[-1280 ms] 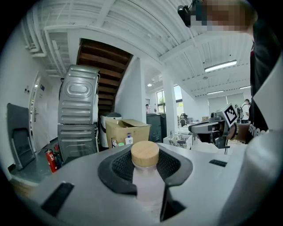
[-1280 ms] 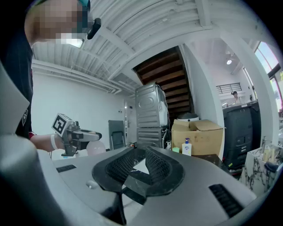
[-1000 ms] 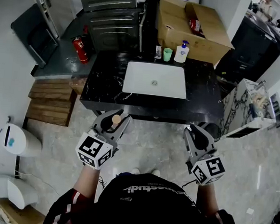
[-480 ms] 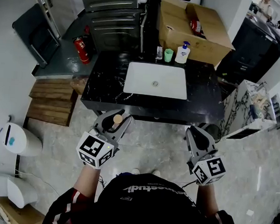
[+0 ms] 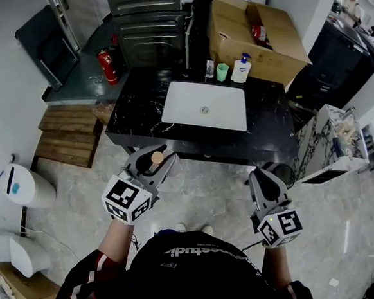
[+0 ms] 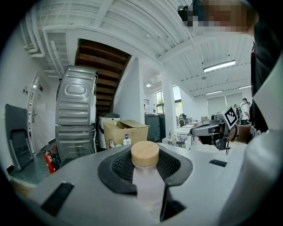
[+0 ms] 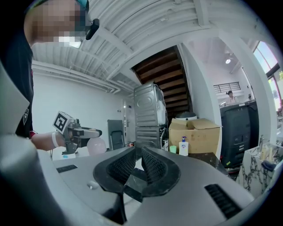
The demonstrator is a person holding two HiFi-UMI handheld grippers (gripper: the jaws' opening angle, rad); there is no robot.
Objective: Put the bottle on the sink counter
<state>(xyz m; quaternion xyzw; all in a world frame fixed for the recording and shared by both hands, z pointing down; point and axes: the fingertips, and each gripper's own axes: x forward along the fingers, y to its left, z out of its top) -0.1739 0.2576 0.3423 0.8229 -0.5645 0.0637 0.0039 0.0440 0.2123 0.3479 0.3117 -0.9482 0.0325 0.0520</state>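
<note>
A pale pink bottle [image 6: 148, 187] with a round wooden cap [image 5: 156, 157] stands upright between the pads of my left gripper [image 5: 152, 167], which is shut on it at waist height over the floor. From the right gripper view the bottle [image 7: 95, 146] shows in that gripper [image 7: 82, 132]. The black marble sink counter [image 5: 138, 113] with its white basin [image 5: 206, 106] lies ahead, a short way beyond both grippers. My right gripper [image 5: 264, 181] is held level beside the left, its pads [image 7: 152, 165] together with nothing between them.
At the counter's back edge stand a soap pump bottle [image 5: 242, 68] and a green cup [image 5: 223, 72]. Behind are an open cardboard box [image 5: 260, 35] and a stacked metal appliance [image 5: 149, 20]. A fire extinguisher [image 5: 107, 66] and wooden pallets [image 5: 69, 133] lie left; a marble stand [image 5: 339, 145] right.
</note>
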